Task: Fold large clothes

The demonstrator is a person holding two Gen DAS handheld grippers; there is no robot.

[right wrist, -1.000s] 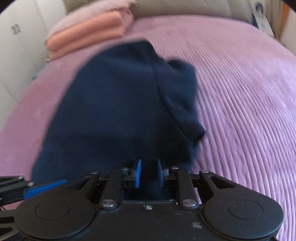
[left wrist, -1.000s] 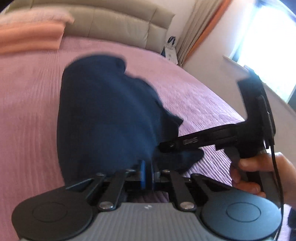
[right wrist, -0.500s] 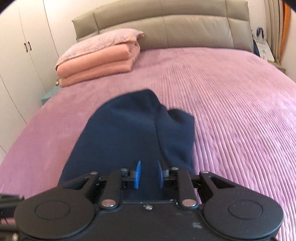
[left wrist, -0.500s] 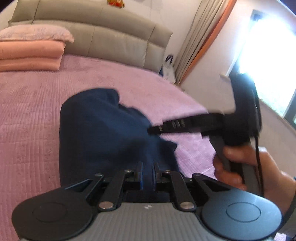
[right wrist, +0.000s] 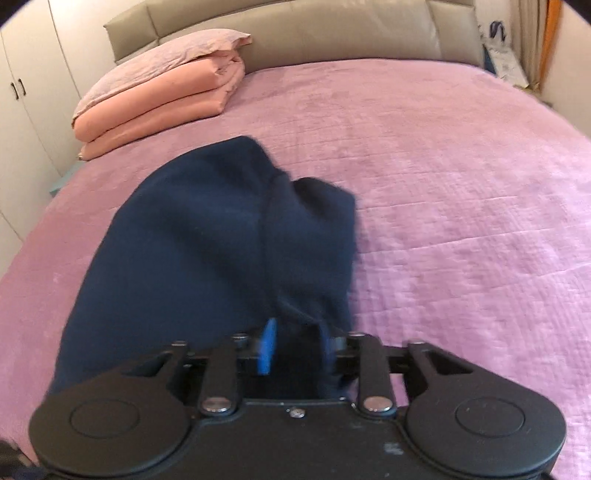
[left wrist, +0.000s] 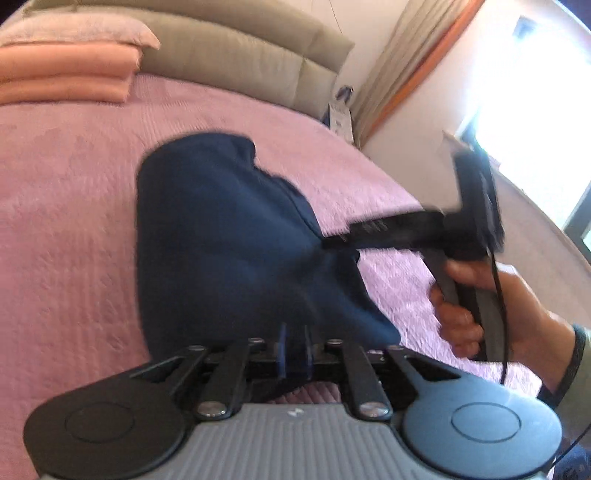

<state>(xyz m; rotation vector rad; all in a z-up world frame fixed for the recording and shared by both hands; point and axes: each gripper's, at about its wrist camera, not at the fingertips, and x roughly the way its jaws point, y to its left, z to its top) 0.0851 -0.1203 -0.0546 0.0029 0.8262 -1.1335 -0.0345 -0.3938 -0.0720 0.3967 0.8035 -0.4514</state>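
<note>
So there's a dark navy garment (right wrist: 207, 236) spread out on the bed (right wrist: 461, 206), which has a ribbed purple cover on it. The near edge of the cloth sits right at both grippers while the far end stretches up the bed toward the headboard (right wrist: 332, 33). On its right side there's a bunched fold, looks like a sleeve but it's too blurry to be sure.

The left gripper (left wrist: 293, 349) has just been easing open, the gap between its blue fingers (left wrist: 282, 350) is still narrow and the navy cloth runs through it. Can't really tell if the pads are still pinching or not.

The right gripper (right wrist: 295, 349) has just been opening too and it's a good bit wider, about halfway. The cloth lies between the fingers (right wrist: 269, 345) but there's visible slack, so it isn't clamped anymore. In the left wrist view you can see the right gripper (left wrist: 334, 242) from the side with its tip at the garment's right edge, and the person's hand (left wrist: 480, 306) wrapped around the handle.

Up by the headboard there's a stack of folded peach bedding (right wrist: 159, 107) with a pink pillow (right wrist: 159, 62) on top, well apart from the garment
</note>
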